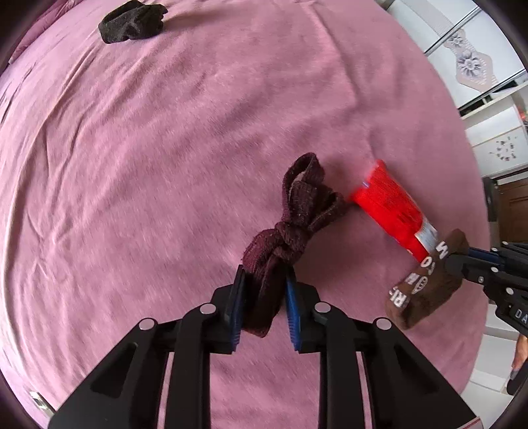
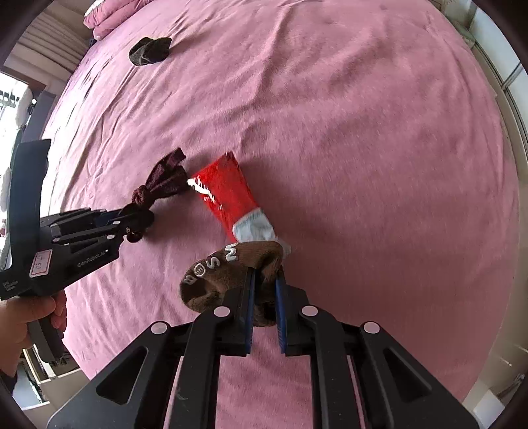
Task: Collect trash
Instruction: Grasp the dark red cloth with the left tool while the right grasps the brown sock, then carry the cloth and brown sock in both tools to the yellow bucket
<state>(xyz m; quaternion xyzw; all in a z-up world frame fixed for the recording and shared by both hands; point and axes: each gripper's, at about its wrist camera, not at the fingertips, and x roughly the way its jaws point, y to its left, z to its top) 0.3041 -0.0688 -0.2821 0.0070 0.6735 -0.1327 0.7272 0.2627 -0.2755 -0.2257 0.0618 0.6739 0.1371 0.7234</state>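
My left gripper (image 1: pixel 265 283) is shut on a knotted maroon sock (image 1: pixel 297 211), held just above the pink bed; the sock also shows in the right wrist view (image 2: pixel 161 184). My right gripper (image 2: pixel 264 280) is shut on a brown sock with white letters (image 2: pixel 227 267), seen in the left wrist view (image 1: pixel 425 283) too. A red wrapper with a pale end (image 2: pixel 227 198) lies on the bed between the two socks, its pale end under the brown sock; it also shows in the left wrist view (image 1: pixel 389 208).
A pink bedsheet (image 1: pixel 165 165) covers the whole bed. A crumpled black cloth (image 1: pixel 132 23) lies far off at the top left, also in the right wrist view (image 2: pixel 150 51). White cabinets (image 1: pixel 478 66) stand beyond the bed's right edge. Pink pillows (image 2: pixel 102 16) are at the bed's head.
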